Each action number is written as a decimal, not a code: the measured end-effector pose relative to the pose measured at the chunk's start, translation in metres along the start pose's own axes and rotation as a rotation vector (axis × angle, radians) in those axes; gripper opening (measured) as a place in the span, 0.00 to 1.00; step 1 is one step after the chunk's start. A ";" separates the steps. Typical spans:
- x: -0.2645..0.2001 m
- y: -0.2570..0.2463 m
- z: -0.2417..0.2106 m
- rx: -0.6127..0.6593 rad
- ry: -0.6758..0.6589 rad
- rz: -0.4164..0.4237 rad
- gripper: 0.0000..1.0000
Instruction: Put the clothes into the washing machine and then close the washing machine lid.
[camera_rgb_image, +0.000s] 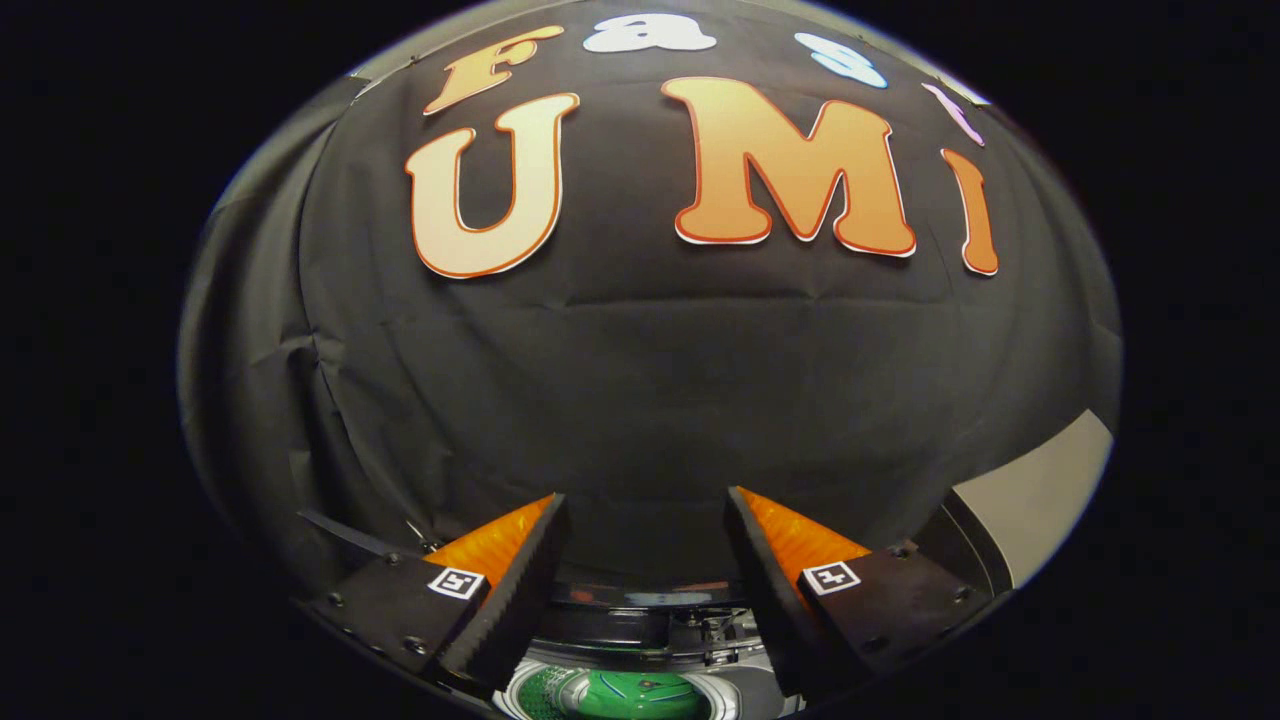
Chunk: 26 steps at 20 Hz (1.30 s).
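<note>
Your gripper (645, 505) hung with its fingers (515, 585) spread wide and nothing between them — released, gripping no cloth. Take the washing machine (640, 640) as your mark: it sat just below and between the fingers, its tub open with a green piece of clothing (640, 693) lying inside. Beyond the machine rose the black cloth wall (640, 380) — a pale panel (1040, 500) stood to the machine's right.

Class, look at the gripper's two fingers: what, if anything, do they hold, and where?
Nothing. The gripper is open, its fingers apart, above the green-lined washing machine drum.
</note>
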<state>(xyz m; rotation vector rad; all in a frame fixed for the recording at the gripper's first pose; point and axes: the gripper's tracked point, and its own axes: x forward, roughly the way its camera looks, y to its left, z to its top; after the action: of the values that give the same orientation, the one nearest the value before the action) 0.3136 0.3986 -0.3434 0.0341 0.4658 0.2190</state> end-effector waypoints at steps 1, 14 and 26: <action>-0.006 0.001 -0.002 -0.004 -0.006 0.001 1.00; -0.079 0.005 -0.043 -0.013 -0.053 -0.003 0.99; -0.095 0.006 -0.055 -0.019 -0.083 0.007 0.99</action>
<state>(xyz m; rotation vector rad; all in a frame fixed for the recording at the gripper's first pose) 0.2051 0.3833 -0.3504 0.0257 0.3813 0.2276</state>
